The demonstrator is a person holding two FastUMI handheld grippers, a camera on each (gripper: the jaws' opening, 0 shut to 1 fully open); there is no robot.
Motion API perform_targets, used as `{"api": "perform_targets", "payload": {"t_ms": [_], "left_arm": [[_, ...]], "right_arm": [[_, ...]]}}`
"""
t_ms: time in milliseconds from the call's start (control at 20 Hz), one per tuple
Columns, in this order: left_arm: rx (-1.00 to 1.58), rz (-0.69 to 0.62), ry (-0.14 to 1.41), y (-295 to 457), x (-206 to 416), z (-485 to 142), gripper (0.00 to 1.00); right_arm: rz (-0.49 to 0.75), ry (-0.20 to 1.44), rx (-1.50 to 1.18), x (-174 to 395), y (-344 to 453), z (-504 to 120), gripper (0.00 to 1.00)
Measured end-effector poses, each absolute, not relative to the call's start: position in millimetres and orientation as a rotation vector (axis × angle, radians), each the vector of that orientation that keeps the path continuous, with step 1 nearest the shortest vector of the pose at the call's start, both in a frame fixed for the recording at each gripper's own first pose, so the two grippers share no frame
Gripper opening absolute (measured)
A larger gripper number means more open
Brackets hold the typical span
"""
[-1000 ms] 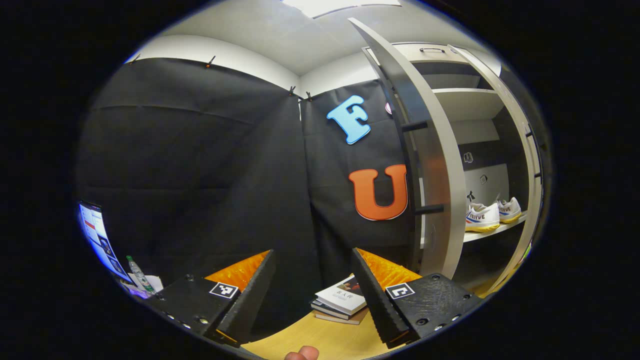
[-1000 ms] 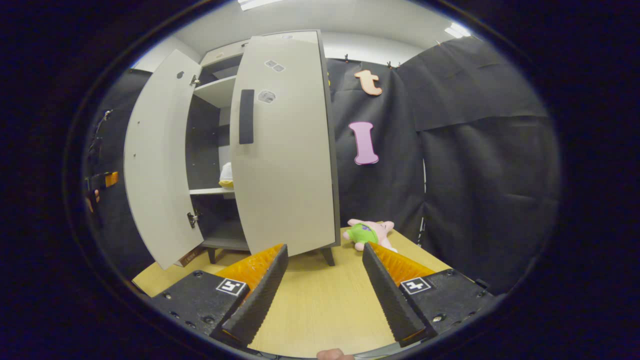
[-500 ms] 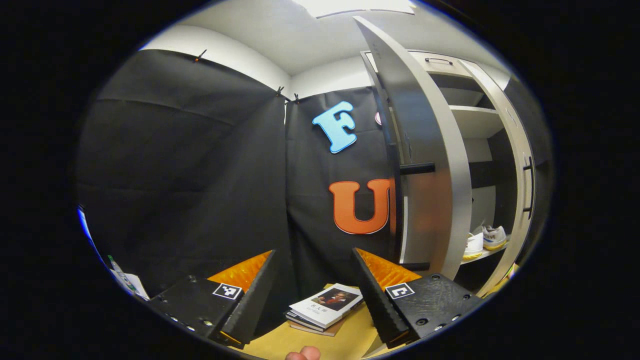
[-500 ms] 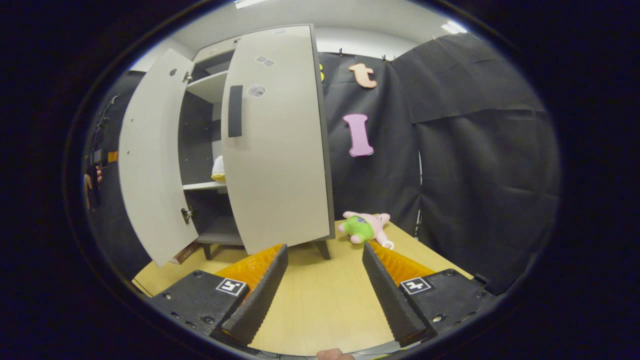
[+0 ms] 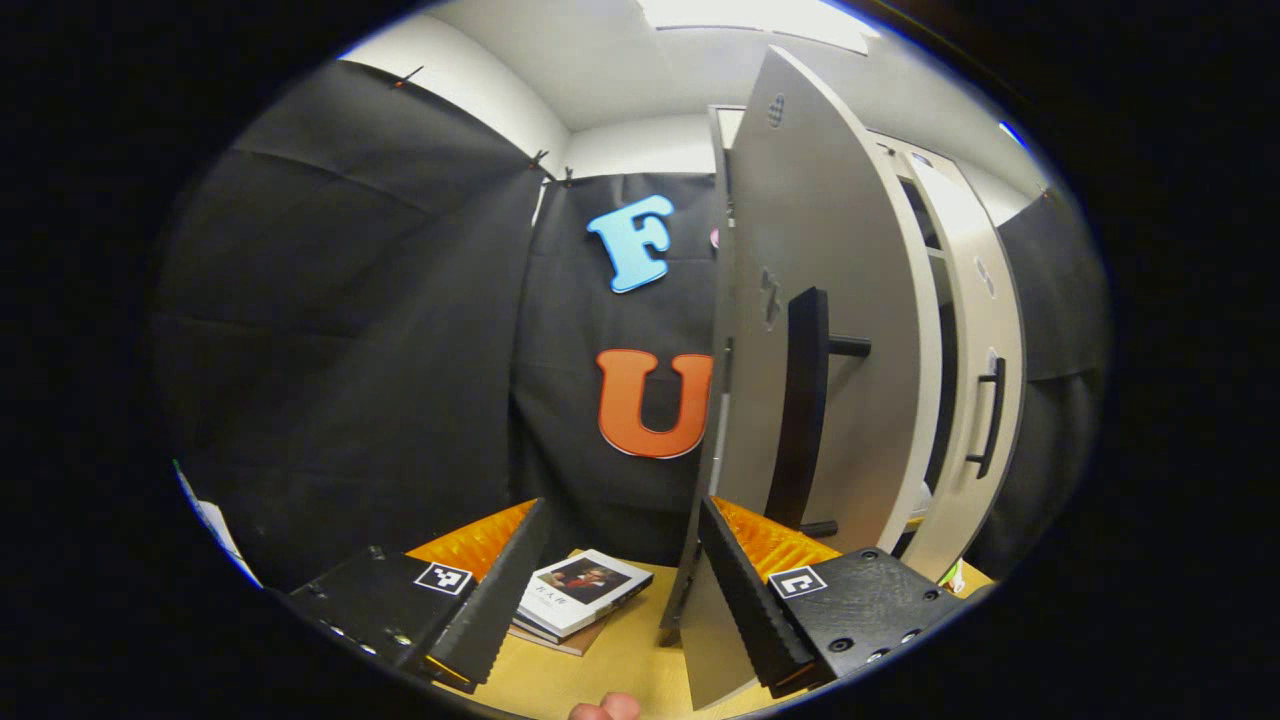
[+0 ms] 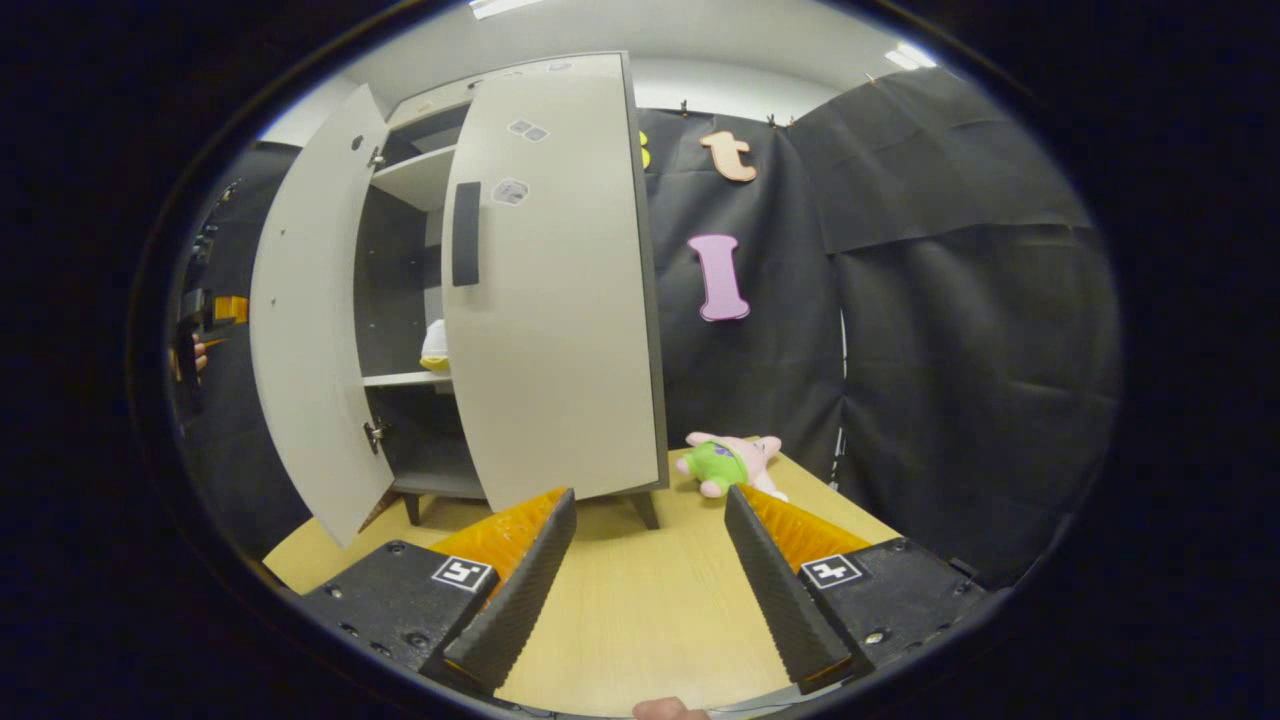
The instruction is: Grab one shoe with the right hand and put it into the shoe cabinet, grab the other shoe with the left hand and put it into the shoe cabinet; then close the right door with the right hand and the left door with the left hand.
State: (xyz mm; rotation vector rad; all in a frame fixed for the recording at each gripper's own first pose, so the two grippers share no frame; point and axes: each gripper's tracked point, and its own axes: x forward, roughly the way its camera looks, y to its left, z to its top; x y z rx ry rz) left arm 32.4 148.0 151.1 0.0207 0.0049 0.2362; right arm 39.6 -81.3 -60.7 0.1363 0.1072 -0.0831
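Both grippers are standing spread with nothing between their fingers: left gripper (image 5: 620, 520) is sitting right against the left door (image 5: 830, 330), right gripper (image 6: 650, 510) is hovering over the table (image 6: 640, 610) before the right door (image 6: 560, 330). A shoe (image 6: 436, 345) is resting on the shoe cabinet (image 6: 400, 290) shelf. Books (image 5: 580, 590) are lying beside the left door; a plush toy (image 6: 730, 465) is lying near the cabinet.

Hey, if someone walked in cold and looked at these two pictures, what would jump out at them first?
The tall pale shoe cabinet with both doors ajar dominates, standing on the wooden table; a white shoe peeks from its middle shelf. In the left gripper view, the left door looms close, its dark handle just beyond the open left hand-held gripper. A pink and green plush toy lies right of the cabinet.
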Motion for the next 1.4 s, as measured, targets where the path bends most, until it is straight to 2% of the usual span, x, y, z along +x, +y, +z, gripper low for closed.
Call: {"api": "perform_targets", "payload": {"t_ms": [250, 450, 650, 850, 1000, 1050, 1100, 1300, 1350, 1400], "left_arm": [[0.016, 0.105, -0.003, 80.0, 61.6, 145.0, 0.92], [0.024, 0.114, -0.025, 66.5, 69.9, 144.5, 0.91], [0.033, 0.16, -0.064, 77.3, 46.9, 147.9, 0.89], [0.062, 0.175, -0.067, 79.5, 11.6, 134.8, 0.93], [0.056, 0.159, -0.038, 67.2, -14.3, 114.0, 0.93], [0.052, 0.147, -0.021, 59.8, -23.0, 104.6, 0.93], [0.053, 0.136, -0.015, 53.0, -30.1, 97.2, 0.93], [0.004, 0.101, 0.032, 32.2, -50.4, 62.8, 0.93], [-0.008, 0.098, 0.047, 28.3, -55.9, 54.4, 0.93], [-0.014, 0.097, 0.059, 25.4, -60.4, 46.4, 0.93]], "right_arm": [[-0.125, 0.103, 0.139, 34.2, -102.1, -61.8, 0.97], [-0.151, 0.107, 0.159, 29.6, -111.6, -67.1, 0.97], [-0.162, 0.097, 0.169, 28.6, -115.8, -66.1, 0.97], [-0.16, 0.098, 0.189, 23.9, -116.2, -67.9, 0.98], [-0.154, 0.099, 0.198, 22.7, -117.5, -68.7, 0.98], [-0.151, 0.096, 0.194, 21.8, -116.3, -67.5, 0.94], [-0.146, 0.093, 0.191, 21.1, -113.6, -66.6, 0.98], [-0.11, 0.077, 0.189, 17.5, -100.6, -59.8, 0.98], [-0.101, 0.074, 0.187, 16.7, -96.6, -57.6, 0.94], [-0.091, 0.071, 0.184, 15.4, -93.0, -55.7, 0.98]]}}
